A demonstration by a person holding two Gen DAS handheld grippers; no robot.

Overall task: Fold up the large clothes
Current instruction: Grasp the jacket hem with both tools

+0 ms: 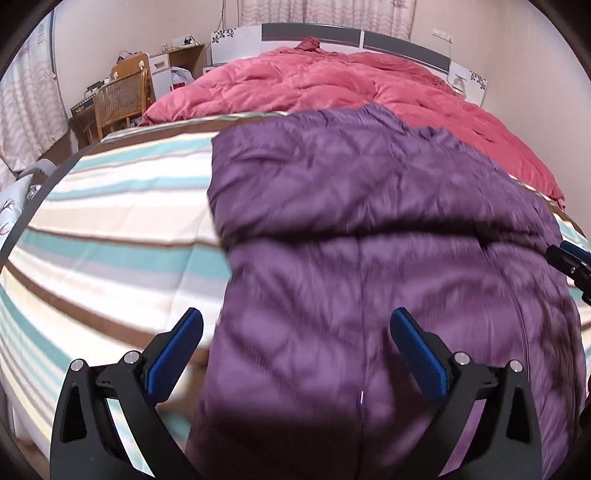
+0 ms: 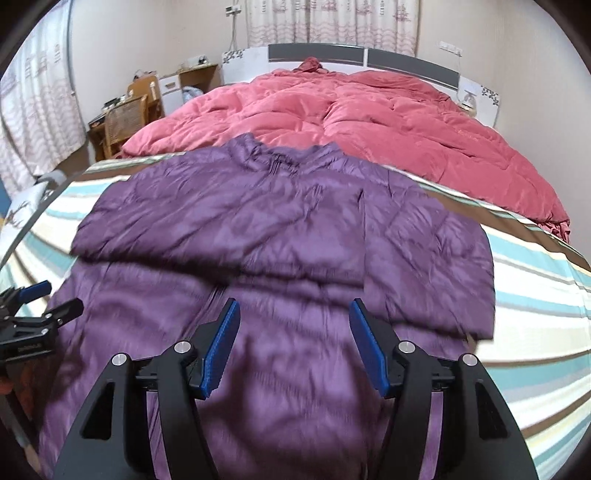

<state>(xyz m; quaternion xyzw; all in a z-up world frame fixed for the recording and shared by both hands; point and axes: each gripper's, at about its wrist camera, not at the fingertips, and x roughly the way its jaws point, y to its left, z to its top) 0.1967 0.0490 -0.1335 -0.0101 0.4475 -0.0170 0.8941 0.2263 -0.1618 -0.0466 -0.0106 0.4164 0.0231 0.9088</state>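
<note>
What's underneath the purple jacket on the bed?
The purple jacket lies on a striped bedsheet, which shows around its edges. Whatever sits directly beneath the jacket is covered.

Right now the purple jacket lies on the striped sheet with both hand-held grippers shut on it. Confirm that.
Wrong on one count: both hand-held grippers, left and right, are open, holding nothing, as each wrist view shows. The purple jacket does lie on the striped sheet.

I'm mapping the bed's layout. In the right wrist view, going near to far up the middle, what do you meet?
right gripper, open above the coat → purple puffer coat → a strip of striped bedsheet → pink duvet → headboard → curtain
</note>
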